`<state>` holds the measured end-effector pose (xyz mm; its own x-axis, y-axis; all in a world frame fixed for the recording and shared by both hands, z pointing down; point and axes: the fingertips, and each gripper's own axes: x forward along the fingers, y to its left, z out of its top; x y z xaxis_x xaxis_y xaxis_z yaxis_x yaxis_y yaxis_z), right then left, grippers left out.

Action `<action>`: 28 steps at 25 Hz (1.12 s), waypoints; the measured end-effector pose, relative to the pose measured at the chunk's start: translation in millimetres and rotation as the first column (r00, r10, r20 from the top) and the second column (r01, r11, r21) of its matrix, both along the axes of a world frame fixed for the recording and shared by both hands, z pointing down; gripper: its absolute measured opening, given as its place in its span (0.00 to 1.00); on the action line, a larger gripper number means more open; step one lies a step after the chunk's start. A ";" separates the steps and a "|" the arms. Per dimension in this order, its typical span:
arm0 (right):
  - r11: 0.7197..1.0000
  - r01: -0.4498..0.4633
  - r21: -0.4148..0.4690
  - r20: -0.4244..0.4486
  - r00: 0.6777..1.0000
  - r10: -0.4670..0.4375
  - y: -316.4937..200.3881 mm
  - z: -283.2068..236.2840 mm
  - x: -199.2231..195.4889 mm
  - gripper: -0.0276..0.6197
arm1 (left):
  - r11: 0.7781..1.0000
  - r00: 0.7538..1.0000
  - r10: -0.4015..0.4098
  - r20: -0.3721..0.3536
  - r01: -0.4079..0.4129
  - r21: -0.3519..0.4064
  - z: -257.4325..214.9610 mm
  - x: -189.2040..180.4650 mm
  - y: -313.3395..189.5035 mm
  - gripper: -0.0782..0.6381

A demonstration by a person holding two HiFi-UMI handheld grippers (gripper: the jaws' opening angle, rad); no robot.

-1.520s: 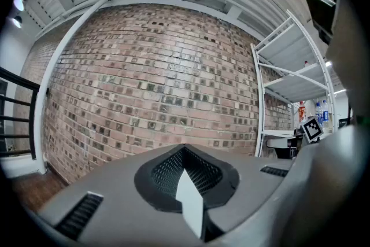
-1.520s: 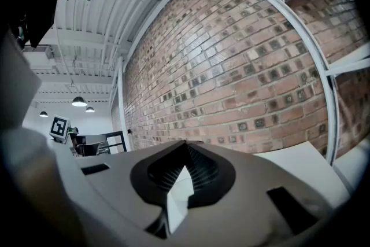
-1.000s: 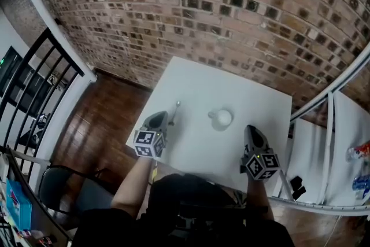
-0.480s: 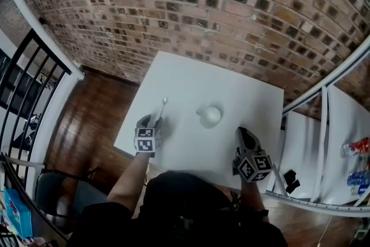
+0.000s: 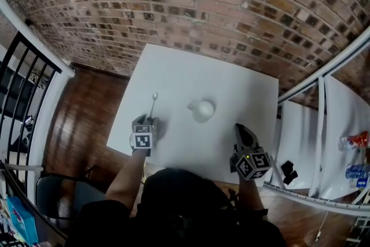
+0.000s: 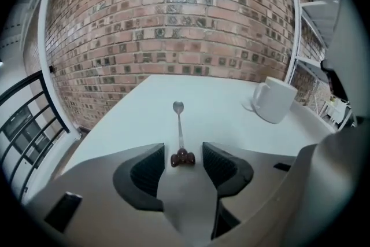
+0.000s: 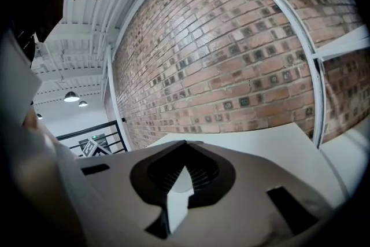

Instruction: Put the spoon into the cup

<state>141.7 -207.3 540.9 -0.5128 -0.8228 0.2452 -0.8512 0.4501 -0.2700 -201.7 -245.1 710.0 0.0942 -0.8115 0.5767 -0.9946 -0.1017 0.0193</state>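
A small metal spoon [image 5: 153, 106] lies on the white table [image 5: 231, 84], bowl toward the brick wall, its brown knobbed handle end [image 6: 182, 158] toward me. My left gripper [image 5: 147, 121] is low at that handle end. Its jaws are opening; in the left gripper view the brown end sits between the pads [image 6: 148, 169] of the gripper [image 6: 182, 154] without touching them. A white cup [image 5: 203, 109] stands to the spoon's right, also seen as a cup [image 6: 273, 99] at the right. My right gripper [image 5: 243, 130] hovers at the table's near right edge, its jaws [image 7: 184, 146] closed and empty.
A brick wall [image 5: 202, 3] rises behind the table. A black railing [image 5: 23, 84] and wooden floor [image 5: 87, 113] are at the left. A white shelf frame [image 5: 321, 124] stands close on the right, and a dark chair [image 5: 58, 194] sits at the lower left.
My left gripper has sunk toward the table and now sits at the spoon's handle end. The right gripper has barely shifted. Spoon and cup lie where they were.
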 end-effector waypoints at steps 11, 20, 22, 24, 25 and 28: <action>1.000 0.000 0.024 0.010 1.000 -0.001 -0.4 -7.4 -0.7 0.05 | 0.999 1.000 -0.001 0.013 0.002 -0.051 11.9 -1.1 3.8 0.40; 1.000 0.012 0.025 -0.006 1.000 -0.011 8.2 -9.7 -2.1 0.05 | 0.998 1.000 0.004 -0.021 -0.006 -0.070 2.3 0.1 3.7 0.28; 1.000 0.009 0.029 0.000 1.000 -0.009 9.0 -10.5 -3.3 0.05 | 0.998 0.999 -0.020 -0.047 0.018 -0.057 -3.2 -4.6 6.5 0.28; 0.999 0.006 0.035 0.008 1.000 -0.006 9.8 -11.2 -4.8 0.05 | 0.999 0.996 -0.041 -0.077 0.039 -0.020 -12.9 -7.7 11.1 0.28; 0.999 0.008 0.036 0.010 1.000 -0.008 10.5 -11.5 -6.5 0.05 | 0.999 0.995 -0.045 -0.086 0.045 0.002 -18.1 -9.2 13.7 0.28; 0.999 0.029 0.044 0.007 1.000 -0.029 11.7 -13.0 -14.1 0.05 | 0.995 0.994 -0.038 -0.104 0.047 0.083 -44.9 -13.8 16.2 0.28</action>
